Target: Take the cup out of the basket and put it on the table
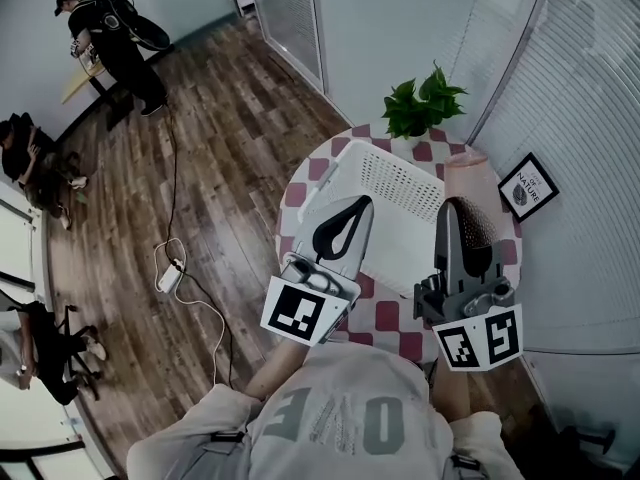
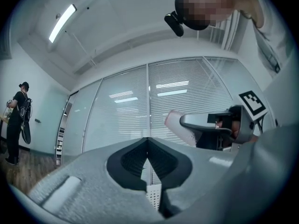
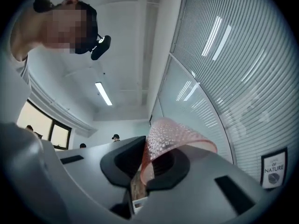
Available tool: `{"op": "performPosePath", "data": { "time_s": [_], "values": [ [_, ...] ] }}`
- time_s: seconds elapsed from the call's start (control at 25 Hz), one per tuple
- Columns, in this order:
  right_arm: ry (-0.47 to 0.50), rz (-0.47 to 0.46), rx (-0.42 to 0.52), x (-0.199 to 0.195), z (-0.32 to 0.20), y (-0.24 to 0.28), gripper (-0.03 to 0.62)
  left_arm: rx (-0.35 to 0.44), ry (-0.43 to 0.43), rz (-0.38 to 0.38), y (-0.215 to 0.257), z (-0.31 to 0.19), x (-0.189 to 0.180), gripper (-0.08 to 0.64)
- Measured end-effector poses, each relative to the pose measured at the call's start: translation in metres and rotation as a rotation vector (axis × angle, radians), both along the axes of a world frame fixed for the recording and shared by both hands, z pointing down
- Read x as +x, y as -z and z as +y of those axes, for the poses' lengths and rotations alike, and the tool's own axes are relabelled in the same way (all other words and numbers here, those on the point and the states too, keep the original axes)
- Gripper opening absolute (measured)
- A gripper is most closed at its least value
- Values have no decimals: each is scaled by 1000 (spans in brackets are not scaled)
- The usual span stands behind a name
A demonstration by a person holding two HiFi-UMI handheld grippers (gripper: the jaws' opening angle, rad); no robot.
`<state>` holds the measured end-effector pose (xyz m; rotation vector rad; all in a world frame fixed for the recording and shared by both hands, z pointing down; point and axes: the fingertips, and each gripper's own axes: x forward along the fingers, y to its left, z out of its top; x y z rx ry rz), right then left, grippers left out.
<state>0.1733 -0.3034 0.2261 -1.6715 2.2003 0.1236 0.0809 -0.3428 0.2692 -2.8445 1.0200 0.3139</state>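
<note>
A pink, see-through cup with a bumpy wall (image 1: 466,173) is held up in the air over the right side of the white mesh basket (image 1: 340,160). My right gripper (image 1: 464,206) is shut on the cup's wall (image 3: 175,136), one jaw inside the cup and one outside. The basket stands on the round table with the checkered cloth (image 1: 388,318). My left gripper (image 1: 352,208) hovers over the basket's left part, shut with nothing in it (image 2: 148,146). In the left gripper view the cup (image 2: 174,120) shows to the right, and a bit of basket mesh (image 2: 153,197) shows below the jaws.
A potted green plant (image 1: 420,103) stands at the table's far edge and a small framed picture (image 1: 527,186) at its right. Glass walls with blinds close in behind and to the right. A power strip with a cable (image 1: 168,276) lies on the wooden floor at left; people (image 1: 110,38) stand far left.
</note>
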Motion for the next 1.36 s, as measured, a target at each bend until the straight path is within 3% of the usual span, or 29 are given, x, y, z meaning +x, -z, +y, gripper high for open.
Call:
{"op": "performPosePath", "data": {
  "time_s": [0.2,0.44,1.36],
  "values": [
    [-50,-40,-30,2,22,-20,28,28,19,22,6,9,-5,6],
    [-99,-3,-98,0,31,-36,28,36,33,38,10,15,-13,6],
    [-58,39,-129,-16,32,-47,28,55,61,31,10,19,-21,6]
  ]
}}
